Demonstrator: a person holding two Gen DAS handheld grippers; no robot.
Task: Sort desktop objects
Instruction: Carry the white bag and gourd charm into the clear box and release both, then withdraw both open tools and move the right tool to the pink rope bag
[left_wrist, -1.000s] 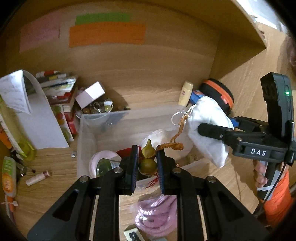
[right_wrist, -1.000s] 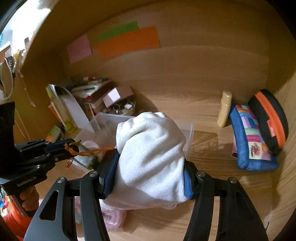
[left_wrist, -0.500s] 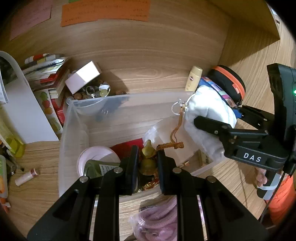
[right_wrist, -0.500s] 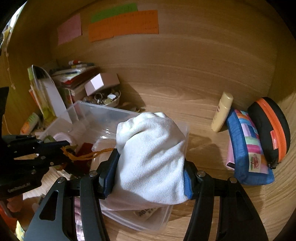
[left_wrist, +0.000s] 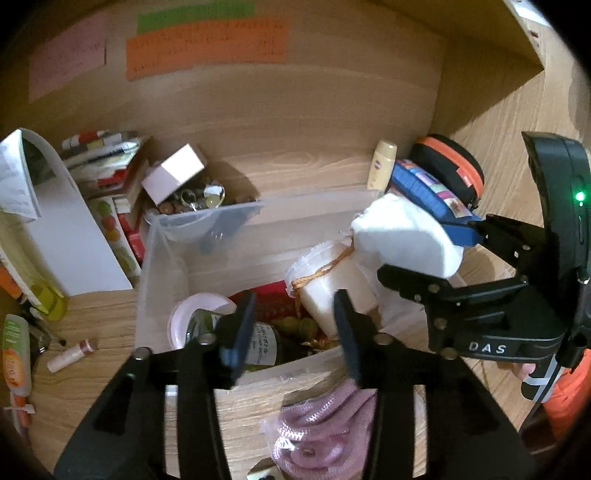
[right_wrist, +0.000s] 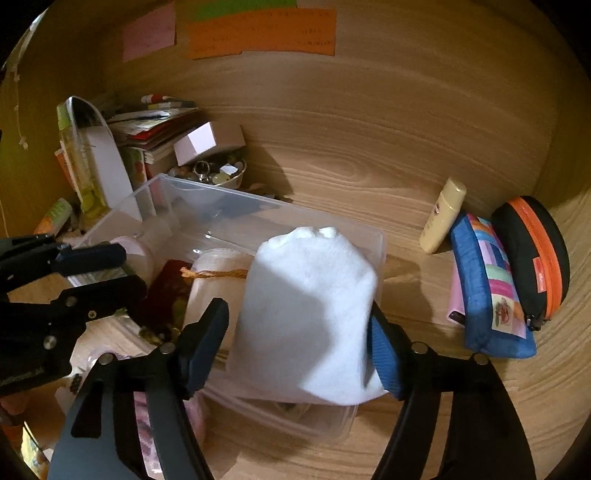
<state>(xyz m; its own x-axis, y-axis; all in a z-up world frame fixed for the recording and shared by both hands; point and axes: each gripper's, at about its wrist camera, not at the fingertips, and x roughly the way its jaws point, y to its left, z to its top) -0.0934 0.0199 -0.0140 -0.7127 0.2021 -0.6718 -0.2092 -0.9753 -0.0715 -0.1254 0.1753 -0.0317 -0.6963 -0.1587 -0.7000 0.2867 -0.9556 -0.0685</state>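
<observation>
A clear plastic bin stands on the wooden desk. My left gripper is open above its front part; the olive gourd charm with an orange cord lies in the bin below the jaws, next to a white jar, a pink lid and a labelled bottle. My right gripper is open wide; a white cloth bundle rests against its right finger, clear of the left one, over the bin's right end.
A pink rope bundle lies in front of the bin. A dish of trinkets with a small pink box, books and a white folder stand at left. A cream bottle, blue pouch and black-orange case are at right.
My left gripper has opened and let the gourd charm drop into the bin. My right gripper's jaws have spread; the left finger has come off the cloth bundle.
</observation>
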